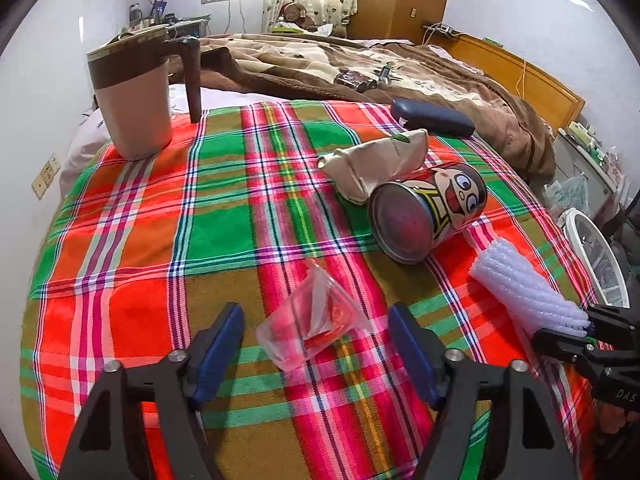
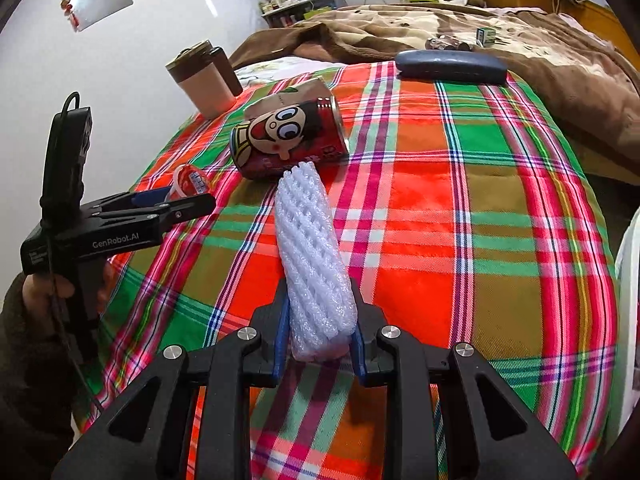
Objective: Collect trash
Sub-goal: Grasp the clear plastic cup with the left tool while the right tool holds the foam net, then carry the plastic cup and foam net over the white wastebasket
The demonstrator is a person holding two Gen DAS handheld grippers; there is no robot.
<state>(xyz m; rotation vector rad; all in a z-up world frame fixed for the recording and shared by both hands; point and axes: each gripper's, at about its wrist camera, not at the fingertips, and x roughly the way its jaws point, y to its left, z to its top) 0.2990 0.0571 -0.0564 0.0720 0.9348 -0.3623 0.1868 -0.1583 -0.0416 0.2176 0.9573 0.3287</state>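
Note:
On the plaid cloth (image 1: 160,240) lie a clear plastic wrapper with red bits (image 1: 310,316), a red cartoon can on its side (image 1: 428,210), a crumpled beige pouch (image 1: 376,162) and a white foam net sleeve (image 1: 524,286). My left gripper (image 1: 316,330) is open, its blue pads on either side of the wrapper, which also shows in the right wrist view (image 2: 192,182). My right gripper (image 2: 320,332) is shut on the near end of the foam sleeve (image 2: 312,248). The can (image 2: 288,140) lies just beyond the sleeve's far end.
A beige and brown lidded mug (image 1: 136,96) stands at the cloth's far left. A dark blue glasses case (image 1: 432,118) lies at the far edge. A brown blanket (image 1: 360,64) covers the bed behind. A white bin rim (image 1: 596,256) shows at the right.

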